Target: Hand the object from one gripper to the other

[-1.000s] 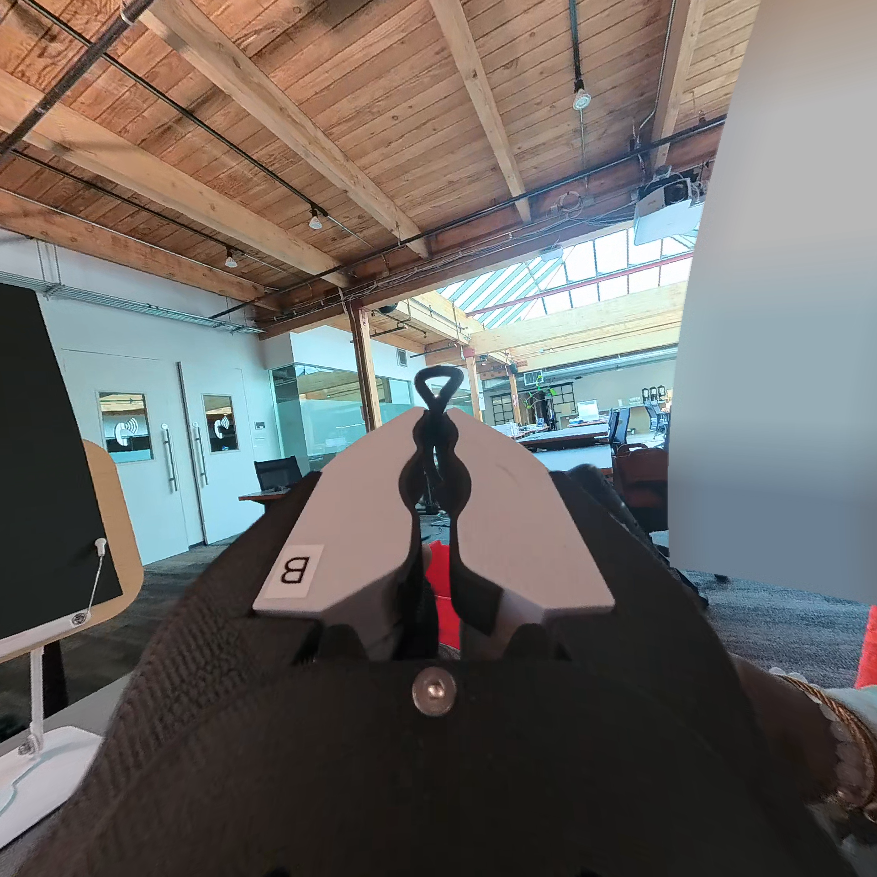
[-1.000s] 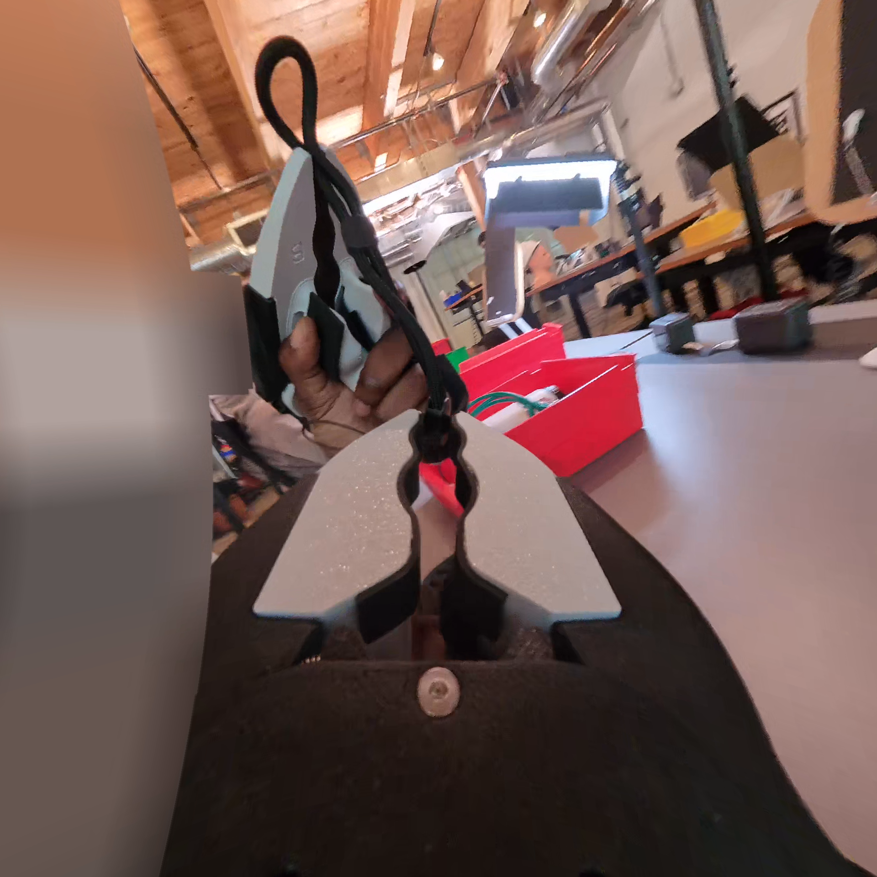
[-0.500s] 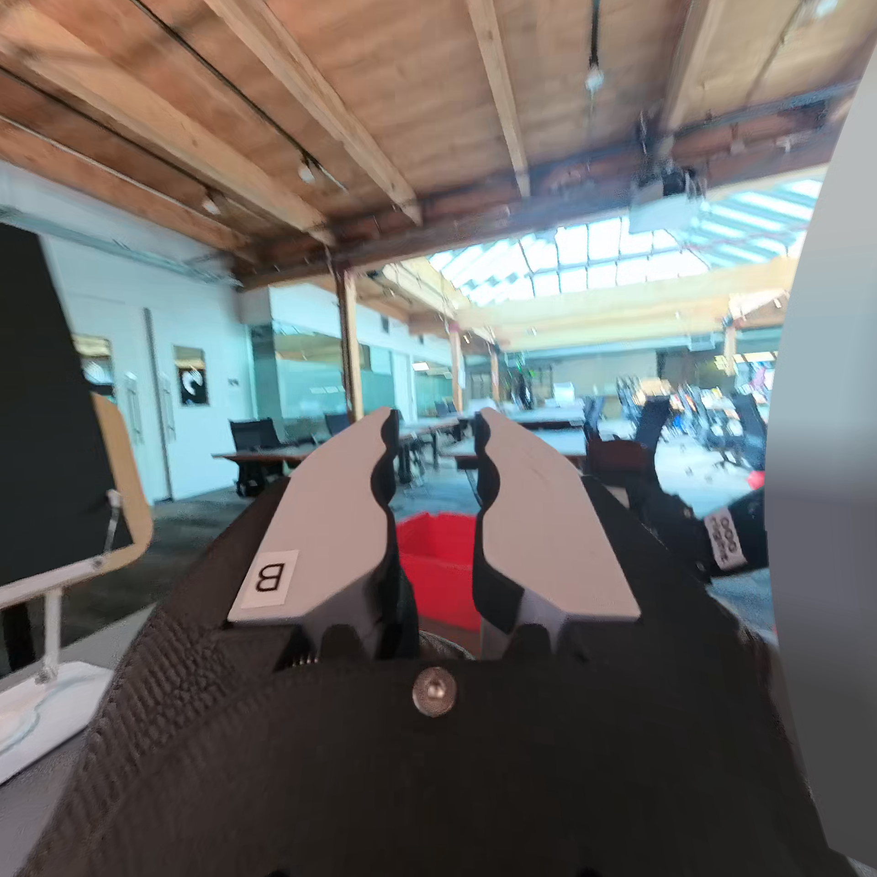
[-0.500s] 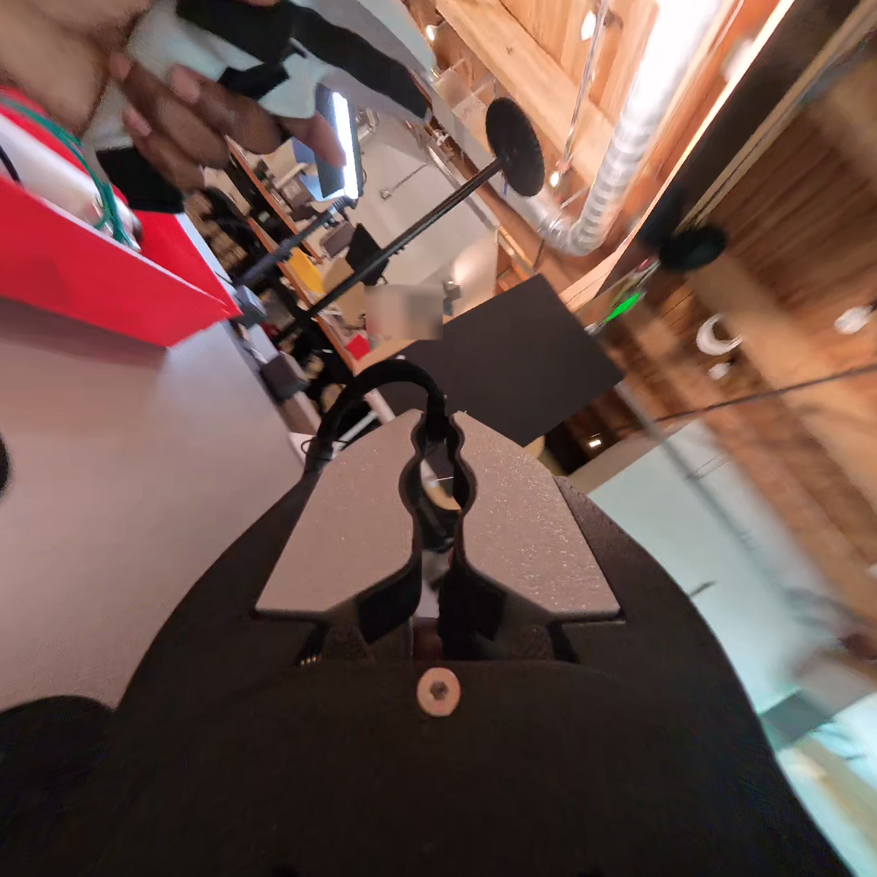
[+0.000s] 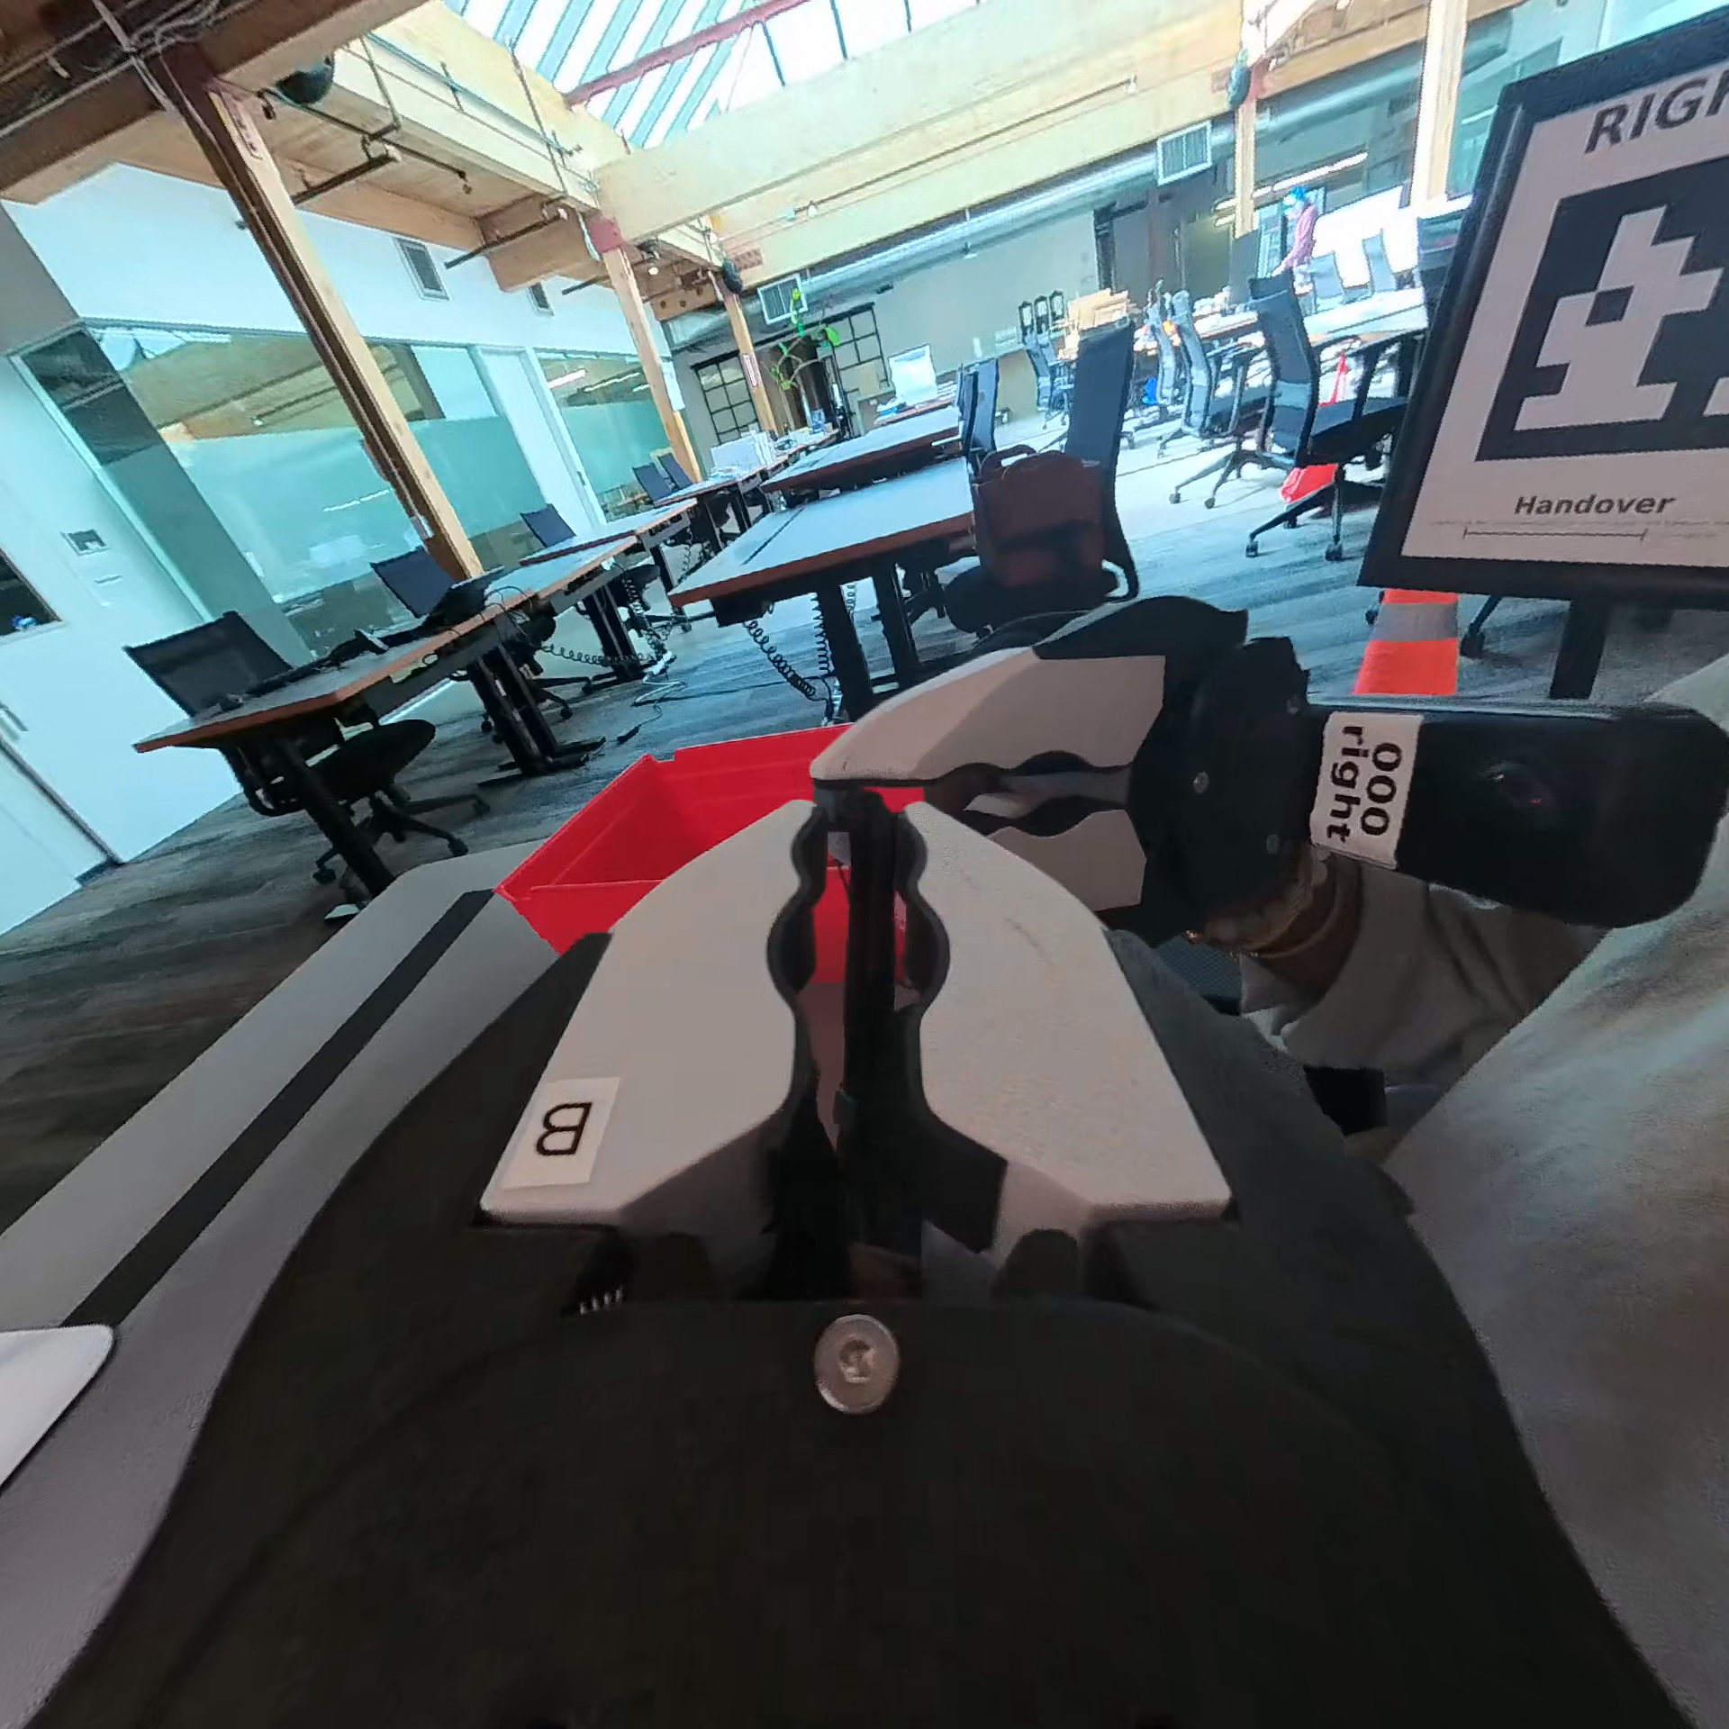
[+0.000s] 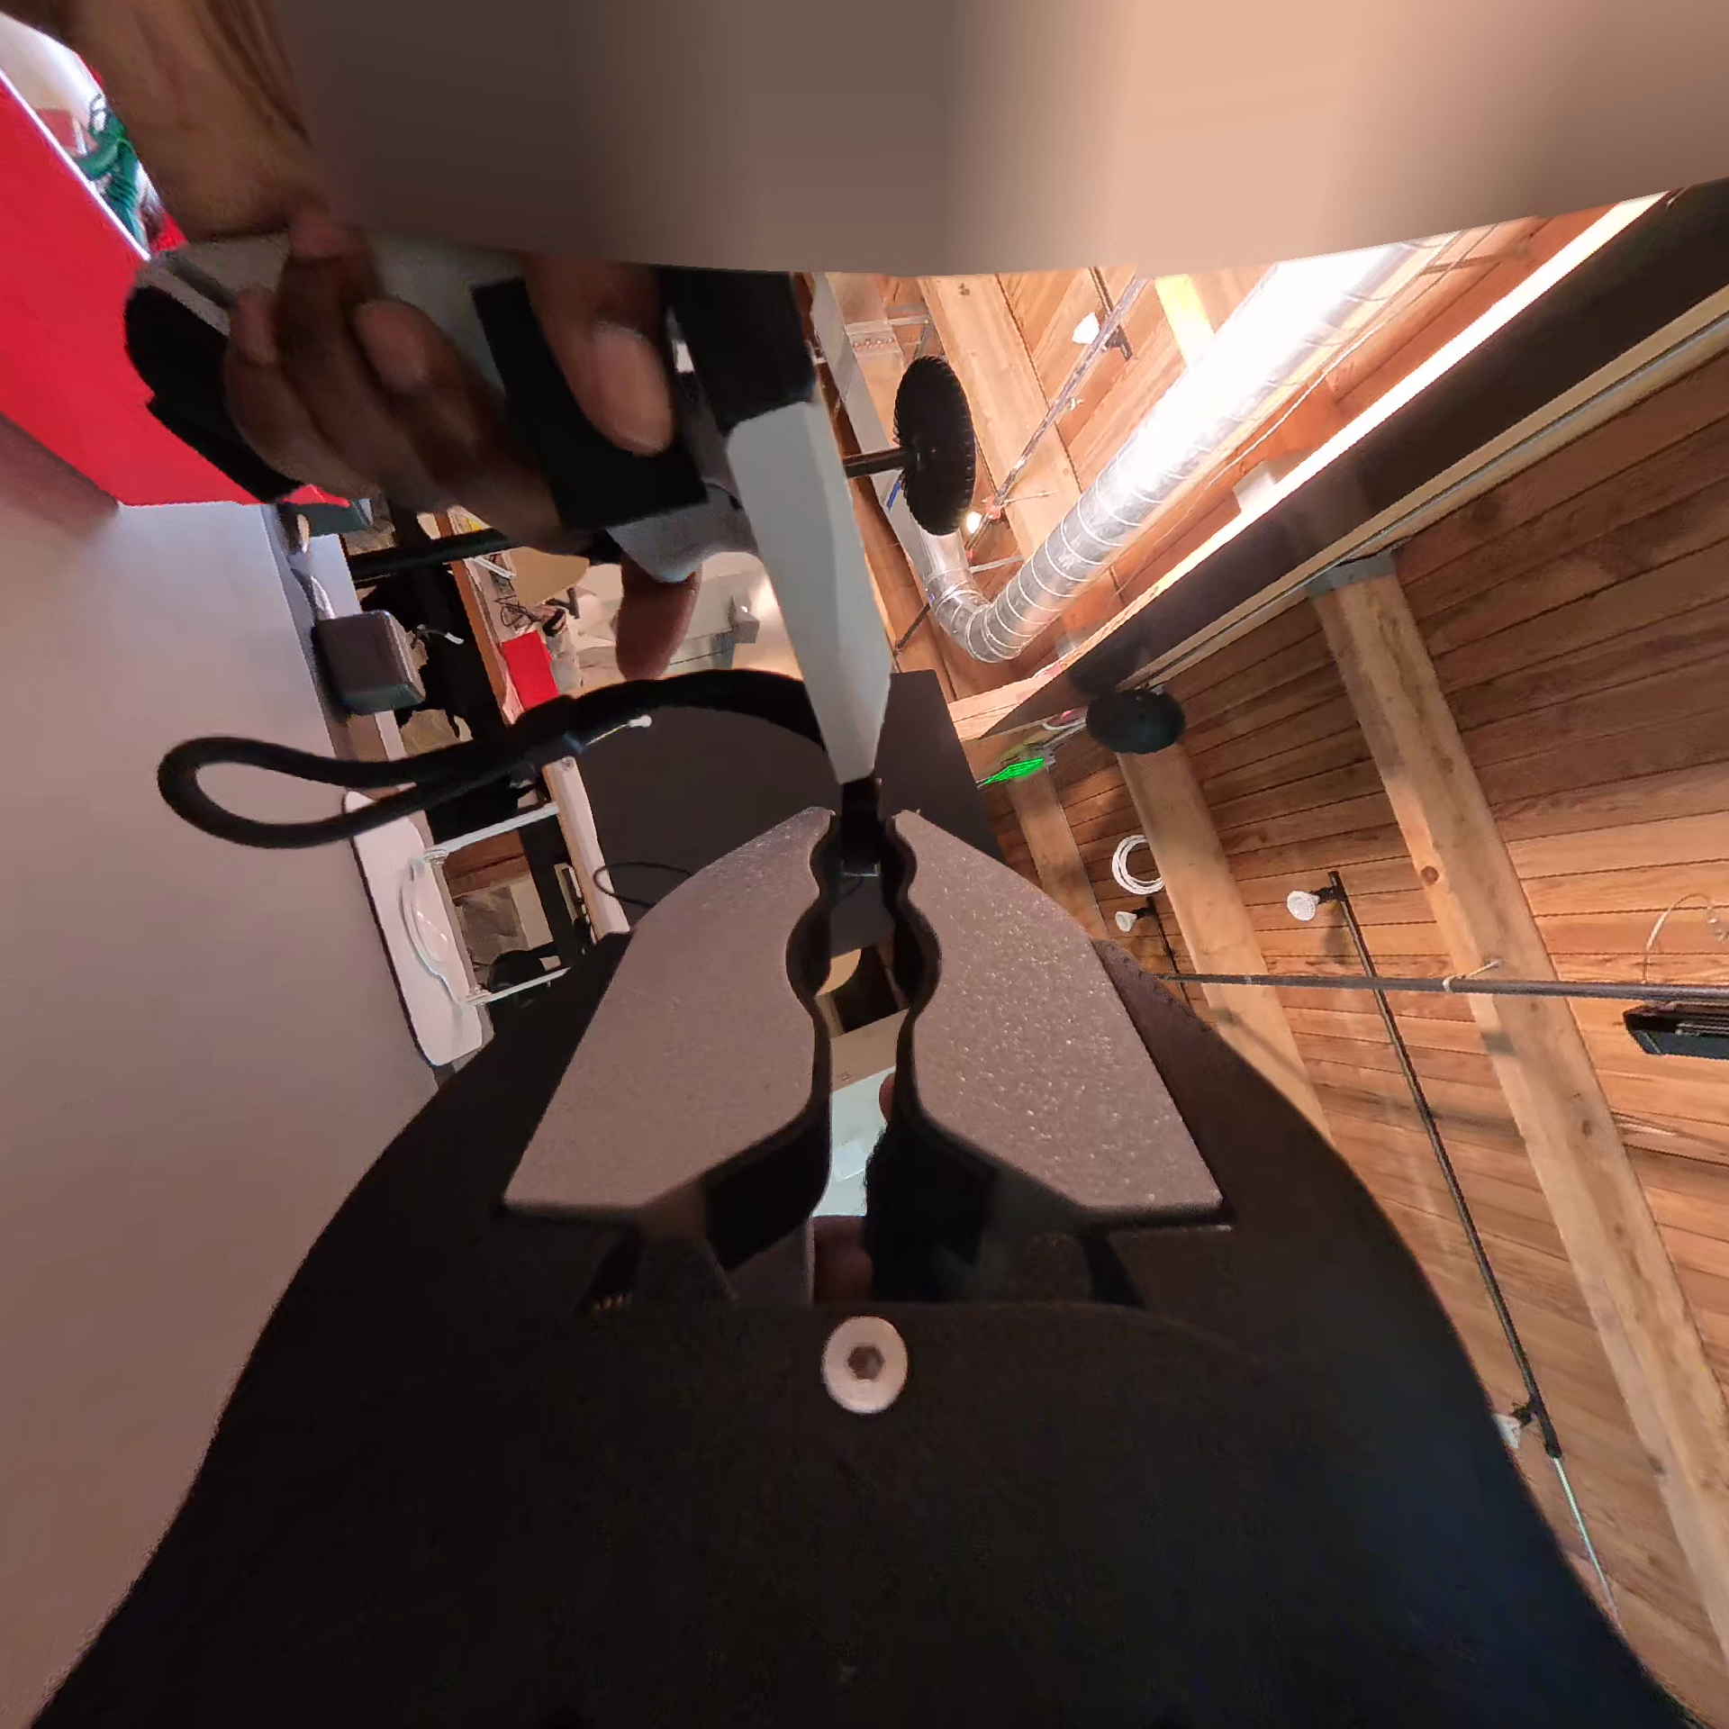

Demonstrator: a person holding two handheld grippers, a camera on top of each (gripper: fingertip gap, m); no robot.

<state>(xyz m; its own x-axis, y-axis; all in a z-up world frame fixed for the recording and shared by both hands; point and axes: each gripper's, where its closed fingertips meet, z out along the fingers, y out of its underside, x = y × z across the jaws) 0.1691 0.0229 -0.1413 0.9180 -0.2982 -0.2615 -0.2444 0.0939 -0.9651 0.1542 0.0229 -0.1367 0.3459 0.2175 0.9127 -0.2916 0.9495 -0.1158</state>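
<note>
The object is a black elastic cord [image 6: 393, 781] with a looped end and a bound sleeve part-way along. The right gripper [image 6: 861, 828] is clamped on one end at its fingertips; the loop hangs free to the side. The left gripper [image 5: 865, 823] stands slightly apart around the cord [image 5: 865, 936], which runs between its fingers. A red bin [image 5: 655, 842] sits just beyond

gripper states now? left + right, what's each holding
Left gripper: open, black cord runs between its fingers, not clamped.
Right gripper: shut on the black cord at the tips.
</note>
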